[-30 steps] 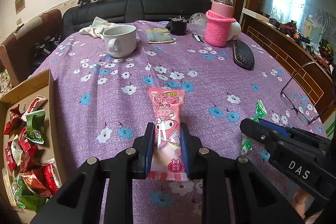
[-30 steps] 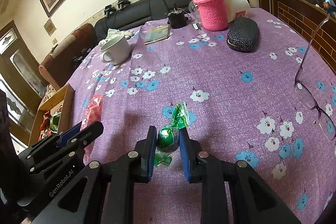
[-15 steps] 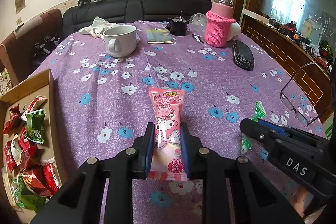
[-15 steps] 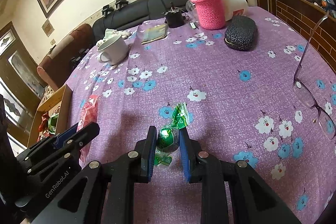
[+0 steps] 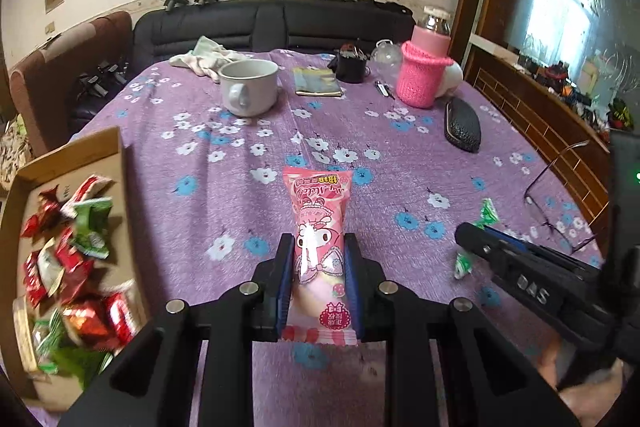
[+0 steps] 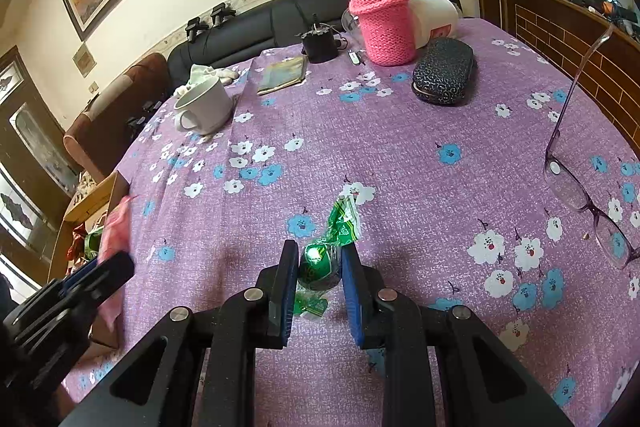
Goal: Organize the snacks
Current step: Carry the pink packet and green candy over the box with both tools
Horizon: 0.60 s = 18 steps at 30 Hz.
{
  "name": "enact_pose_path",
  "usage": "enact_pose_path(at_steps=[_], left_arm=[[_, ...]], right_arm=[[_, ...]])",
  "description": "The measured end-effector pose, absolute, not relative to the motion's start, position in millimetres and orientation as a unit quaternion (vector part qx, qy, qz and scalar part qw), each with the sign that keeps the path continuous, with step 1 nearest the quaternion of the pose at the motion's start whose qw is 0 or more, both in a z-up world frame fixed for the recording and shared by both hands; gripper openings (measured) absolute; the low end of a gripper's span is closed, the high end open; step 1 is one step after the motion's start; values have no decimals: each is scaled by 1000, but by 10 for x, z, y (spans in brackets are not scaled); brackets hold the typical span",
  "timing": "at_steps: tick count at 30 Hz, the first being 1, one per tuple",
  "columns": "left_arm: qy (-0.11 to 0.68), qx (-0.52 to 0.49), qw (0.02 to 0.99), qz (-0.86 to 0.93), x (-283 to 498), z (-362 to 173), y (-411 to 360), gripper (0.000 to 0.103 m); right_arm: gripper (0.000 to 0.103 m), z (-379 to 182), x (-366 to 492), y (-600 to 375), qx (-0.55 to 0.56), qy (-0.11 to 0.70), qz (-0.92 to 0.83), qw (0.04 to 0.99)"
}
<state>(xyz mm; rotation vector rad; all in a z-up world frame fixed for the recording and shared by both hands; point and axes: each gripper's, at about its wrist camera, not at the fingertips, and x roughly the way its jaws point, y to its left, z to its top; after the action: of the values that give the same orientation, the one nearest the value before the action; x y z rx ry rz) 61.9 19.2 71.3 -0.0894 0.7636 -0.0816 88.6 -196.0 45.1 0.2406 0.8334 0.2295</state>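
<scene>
Left tongs (image 5: pixel 316 267) pinch pink snack packet (image 5: pixel 318 227); right tongs (image 6: pixel 318 267) pinch green candy (image 6: pixel 319 265).

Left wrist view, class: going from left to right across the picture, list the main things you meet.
cardboard box of snacks → white mug → pink snack packet in the left gripper → pink knitted bottle → black glasses case → green candy → eyeglasses

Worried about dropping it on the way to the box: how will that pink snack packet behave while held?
The pink snack packet looks puffy and light, so it probably squashes slightly. Its glossy film may slip. The left hand-held gripper pinches its lower half, so the top might flop.
</scene>
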Motion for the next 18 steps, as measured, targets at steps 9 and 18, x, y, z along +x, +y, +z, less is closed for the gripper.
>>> enact_pose_path(at_steps=[9,18], left_arm=[[351,-72,934,-18,215,956,537,23],[324,-111,939,31,-93,1102,1235,23]], right_arm=[[23,574,747,-1823,111,382,136,907],[23,844,549,-1264,90,383,210,895]])
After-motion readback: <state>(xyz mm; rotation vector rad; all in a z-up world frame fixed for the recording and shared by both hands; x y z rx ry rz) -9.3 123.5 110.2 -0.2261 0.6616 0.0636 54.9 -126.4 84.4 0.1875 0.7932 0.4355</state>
